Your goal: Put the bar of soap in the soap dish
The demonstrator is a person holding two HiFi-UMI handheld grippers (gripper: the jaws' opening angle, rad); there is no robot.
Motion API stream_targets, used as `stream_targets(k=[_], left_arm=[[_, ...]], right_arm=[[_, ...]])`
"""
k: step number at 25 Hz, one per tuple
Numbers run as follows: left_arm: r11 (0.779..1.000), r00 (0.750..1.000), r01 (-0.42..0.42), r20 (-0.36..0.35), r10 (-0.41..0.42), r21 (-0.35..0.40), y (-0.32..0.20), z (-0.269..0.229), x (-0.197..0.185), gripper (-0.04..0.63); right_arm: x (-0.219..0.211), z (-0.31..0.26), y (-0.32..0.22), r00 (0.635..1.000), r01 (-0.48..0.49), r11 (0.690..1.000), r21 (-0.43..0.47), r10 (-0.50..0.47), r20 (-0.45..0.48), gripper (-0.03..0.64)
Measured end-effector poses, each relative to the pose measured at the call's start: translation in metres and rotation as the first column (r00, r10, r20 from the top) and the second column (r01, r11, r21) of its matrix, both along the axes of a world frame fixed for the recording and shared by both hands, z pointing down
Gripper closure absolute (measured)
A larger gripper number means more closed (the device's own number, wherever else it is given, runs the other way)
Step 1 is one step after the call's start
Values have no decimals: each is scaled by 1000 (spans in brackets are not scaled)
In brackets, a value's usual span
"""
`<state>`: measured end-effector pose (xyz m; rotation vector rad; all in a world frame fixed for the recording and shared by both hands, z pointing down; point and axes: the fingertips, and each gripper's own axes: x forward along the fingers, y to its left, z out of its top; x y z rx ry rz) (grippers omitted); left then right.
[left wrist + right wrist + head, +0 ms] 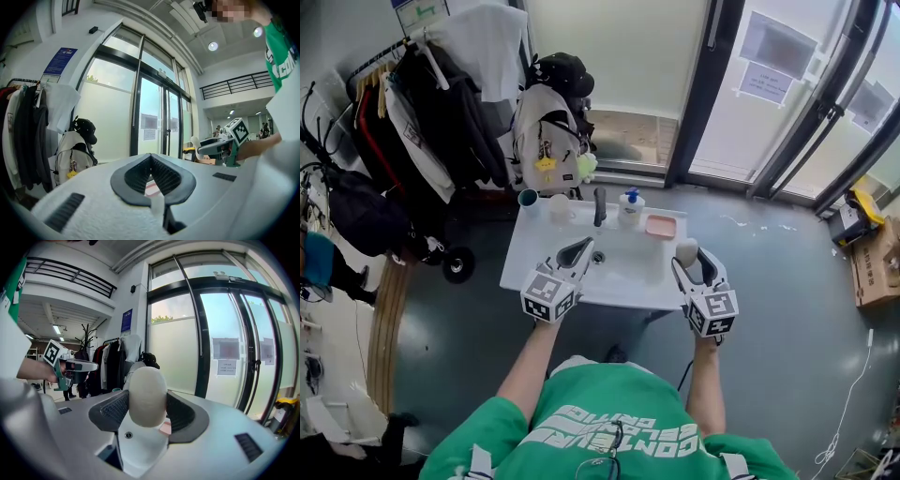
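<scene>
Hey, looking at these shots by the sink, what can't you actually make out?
Soap dish: in the right gripper view the bar of soap hides all but a pink sliver.
Sink: in the left gripper view the left claw covers nearly all of it with its own body.
Pump bottle label: too small in the head view.
Door notices: print too small in every view.

The bar of soap (pixel 147 397) I hold hides nearly all of the soap dish (pixel 165 427); only a pink sliver shows. The print on the door notices (pixel 226 356) is too small to read from here.
</scene>
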<state>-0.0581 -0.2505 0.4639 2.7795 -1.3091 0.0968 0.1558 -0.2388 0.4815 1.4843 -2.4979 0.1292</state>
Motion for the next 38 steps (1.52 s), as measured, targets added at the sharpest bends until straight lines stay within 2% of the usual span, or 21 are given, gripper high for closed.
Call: stream_targets(k=[17,38], left_arm=[[998,999,-49,16,50,-37,-14,16,38,588],[993,996,-84,-8,84,-80,-103,35,55,588]], right_arm=[[29,11,-7,999,-31,999,-28,32,23,367],[45,29,-90,998,-60,996,-71,59,-9,367]])
